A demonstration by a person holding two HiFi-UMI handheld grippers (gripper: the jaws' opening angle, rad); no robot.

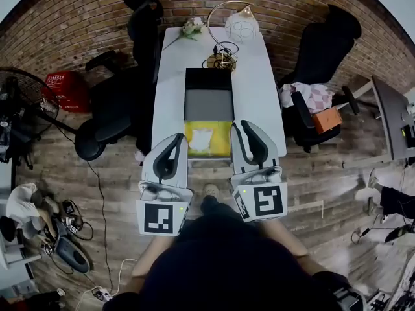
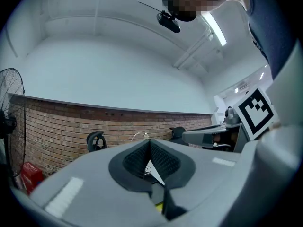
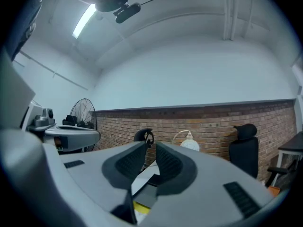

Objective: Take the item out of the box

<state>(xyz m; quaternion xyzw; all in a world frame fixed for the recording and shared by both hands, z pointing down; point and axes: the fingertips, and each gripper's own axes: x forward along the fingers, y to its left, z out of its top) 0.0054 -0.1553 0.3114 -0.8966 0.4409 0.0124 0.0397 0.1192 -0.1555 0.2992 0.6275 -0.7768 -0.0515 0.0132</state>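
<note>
An open black box (image 1: 208,79) lies on the narrow white table (image 1: 259,96), with a grey panel (image 1: 209,105) in its middle. At its near end sits a yellow item (image 1: 222,138) with a white patch on it. My left gripper (image 1: 176,139) hovers at the table's near edge, just left of the yellow item, pads touching with nothing between them (image 2: 149,143). My right gripper (image 1: 247,126) hangs just right of the yellow item. Its jaws stand a narrow gap apart and hold nothing (image 3: 151,146). Between them show the box (image 3: 147,195) and a strip of yellow (image 3: 140,206).
At the table's far end stand a globe lamp (image 1: 242,26), a coil of cable (image 1: 222,59) and a flower (image 1: 192,26). Black office chairs flank the table at left (image 1: 113,118) and right (image 1: 321,50). A fan (image 1: 19,102) and a red crate (image 1: 65,86) stand at left.
</note>
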